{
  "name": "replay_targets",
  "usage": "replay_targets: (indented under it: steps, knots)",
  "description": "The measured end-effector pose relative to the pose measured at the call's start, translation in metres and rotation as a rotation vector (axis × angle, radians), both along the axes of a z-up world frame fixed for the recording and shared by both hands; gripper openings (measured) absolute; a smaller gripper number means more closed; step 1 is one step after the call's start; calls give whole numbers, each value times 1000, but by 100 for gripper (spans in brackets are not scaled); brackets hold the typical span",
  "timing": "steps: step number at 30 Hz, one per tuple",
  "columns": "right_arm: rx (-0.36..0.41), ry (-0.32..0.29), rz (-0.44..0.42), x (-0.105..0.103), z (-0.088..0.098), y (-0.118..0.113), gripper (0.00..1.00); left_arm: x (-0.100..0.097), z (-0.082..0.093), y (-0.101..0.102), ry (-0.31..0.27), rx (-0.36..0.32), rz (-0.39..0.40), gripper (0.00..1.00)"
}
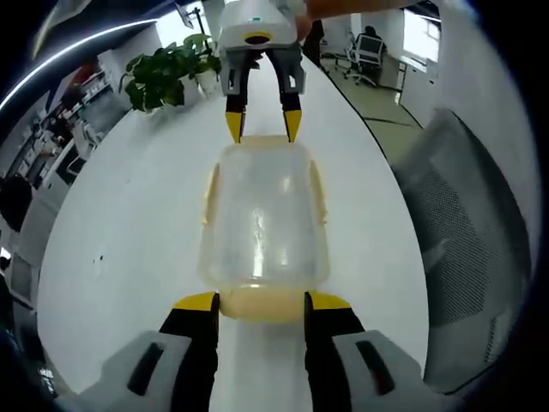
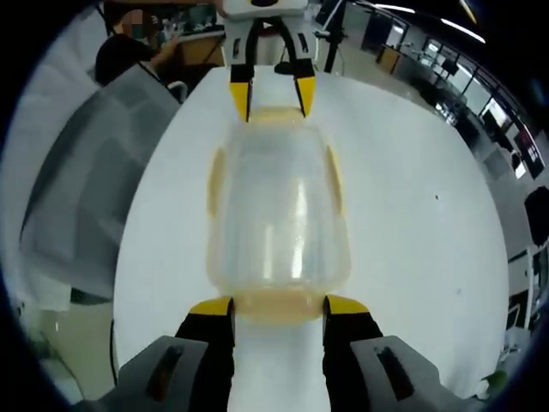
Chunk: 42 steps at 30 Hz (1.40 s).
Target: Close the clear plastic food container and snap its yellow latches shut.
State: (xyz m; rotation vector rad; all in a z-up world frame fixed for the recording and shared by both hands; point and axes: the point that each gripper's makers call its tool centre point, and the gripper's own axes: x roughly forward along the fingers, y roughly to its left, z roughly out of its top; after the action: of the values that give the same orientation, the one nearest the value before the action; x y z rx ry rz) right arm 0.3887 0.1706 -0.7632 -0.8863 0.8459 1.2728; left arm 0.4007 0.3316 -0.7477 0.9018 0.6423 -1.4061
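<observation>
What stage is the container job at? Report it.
Done, as it looks: the lid sits on the clear container, with the side latches lying against its walls. In hand: the left gripper and right gripper face each other, open, fingers flanking the end latches. Left: pressing those ends; whether any latch has clicked shut cannot be told.

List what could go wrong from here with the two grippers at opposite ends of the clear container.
1. Both the left gripper and right gripper sit open at the ends of the clear container; uneven pushing could slide it across the smooth white table.
2. The side latches look unsnapped; squeezing the ends alone may leave them open.
</observation>
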Motion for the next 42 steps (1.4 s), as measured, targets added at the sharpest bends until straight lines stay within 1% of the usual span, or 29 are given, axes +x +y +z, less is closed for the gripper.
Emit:
replay_targets:
  steps: [9,12,23,28,34,42]
  knots:
    - [-6,12,-11,-1,-3,-12,38,1,-1,-13,5,-3,-11,38]
    - [-8,21,-15,-1,-6,-16,38,1,-2,-17,6,4,-20,38]
    - [-3,50,-31,2,-13,-23,39,6,-8,-23,20,13,-23,38]
    - [-2,65,-33,1,-17,-22,39,7,-14,-23,30,23,-22,38]
    - [2,75,-37,3,-21,-23,39,9,-17,-22,30,25,-25,37]
    - [12,86,-37,4,-22,-23,39,9,-18,-21,39,23,-29,37]
